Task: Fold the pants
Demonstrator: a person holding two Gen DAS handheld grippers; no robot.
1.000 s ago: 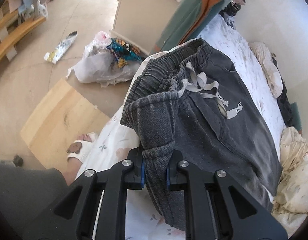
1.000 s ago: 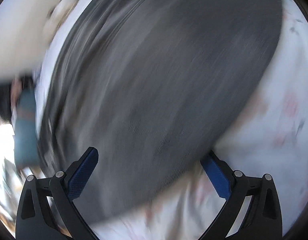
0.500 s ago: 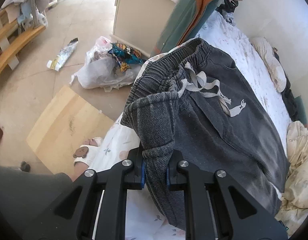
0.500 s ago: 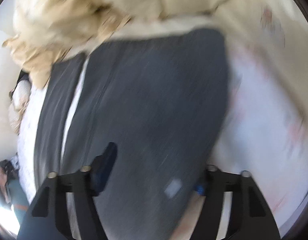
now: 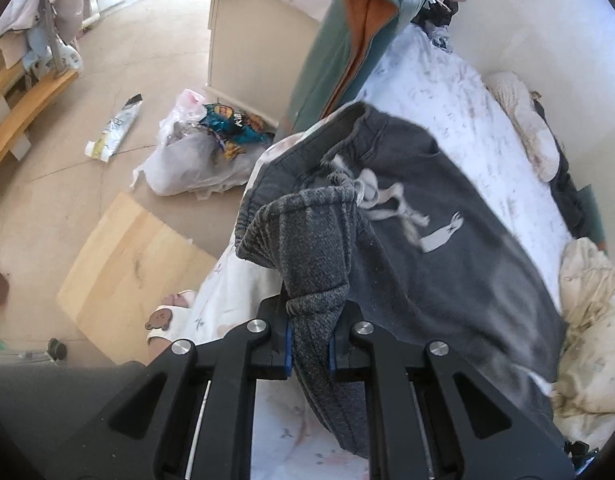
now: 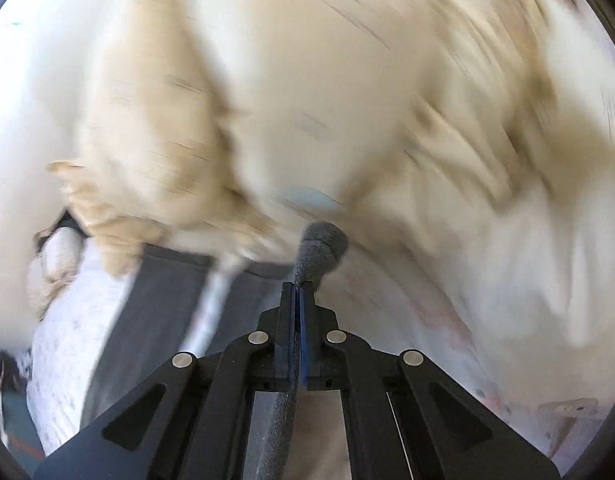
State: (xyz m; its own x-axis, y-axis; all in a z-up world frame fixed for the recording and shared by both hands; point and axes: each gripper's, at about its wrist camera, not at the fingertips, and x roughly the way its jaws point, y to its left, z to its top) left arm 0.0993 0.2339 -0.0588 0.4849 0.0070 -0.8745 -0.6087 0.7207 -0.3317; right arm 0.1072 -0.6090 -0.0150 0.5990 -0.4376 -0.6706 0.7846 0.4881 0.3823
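Dark grey sweatpants (image 5: 447,264) with a white drawstring lie along the floral bedsheet (image 5: 447,92). My left gripper (image 5: 310,334) is shut on the pants' waistband corner and holds it lifted off the bed. In the blurred right wrist view, my right gripper (image 6: 298,296) is shut on a bunched grey edge of the pants (image 6: 321,248) near the leg end. The pant legs (image 6: 155,304) stretch away to the left.
A crumpled cream blanket (image 5: 591,320) lies at the pants' far end and fills the right wrist view (image 6: 307,100). A teal-orange cloth (image 5: 347,40) hangs by a cream cabinet (image 5: 251,28). On the floor are a plastic bag (image 5: 195,160) and a wooden board (image 5: 127,264).
My right gripper was open over the pants, travelled down the legs towards the blanket, and has closed on the fabric edge. My left gripper kept its hold and shifted slightly.
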